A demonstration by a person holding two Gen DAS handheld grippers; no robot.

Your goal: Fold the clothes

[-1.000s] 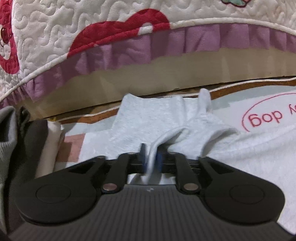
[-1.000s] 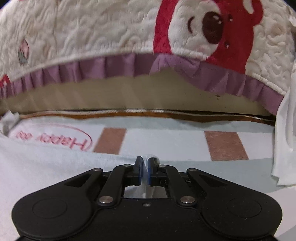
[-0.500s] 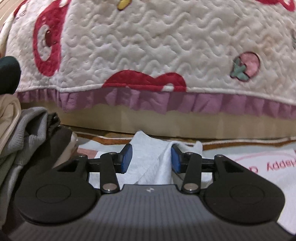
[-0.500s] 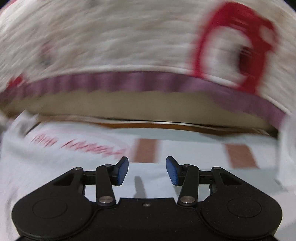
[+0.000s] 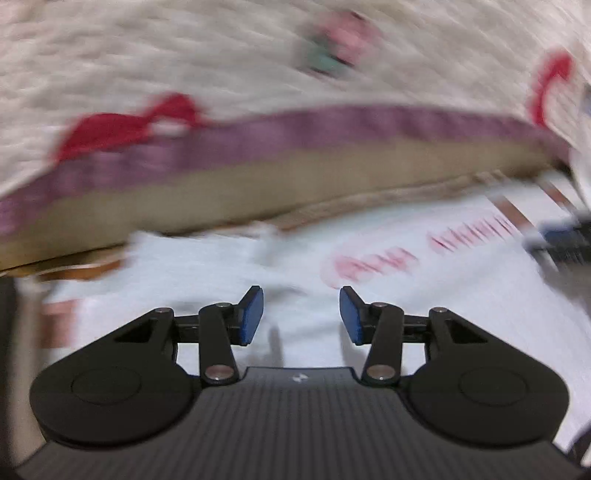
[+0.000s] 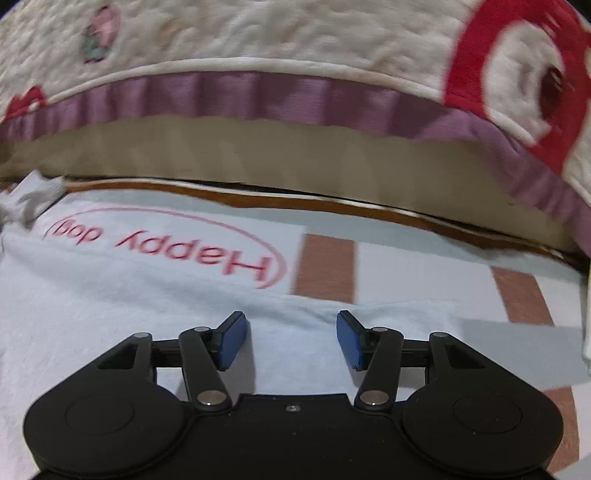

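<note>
Cloth no longer pinched: a second ago you had both grippers clamped on pale shirt (image 6: pixel 110 302), now neither holds it. One shirt, flat on striped sheet (image 6: pixel 406 266) before quilted bedspread (image 6: pixel 258 33); red "Happy dog" print up. Left gripper (image 5: pixel 301 317) partly open, nothing between pads; view blurred, contact with fabric unclear. Right gripper (image 6: pixel 291 341) wider, jaws opening, empty, above shirt hem.

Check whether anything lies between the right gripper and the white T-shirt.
Nothing visible does. The right gripper hangs just over the white T-shirt, its jaws opening with only bare cloth showing between the fingers.
</note>
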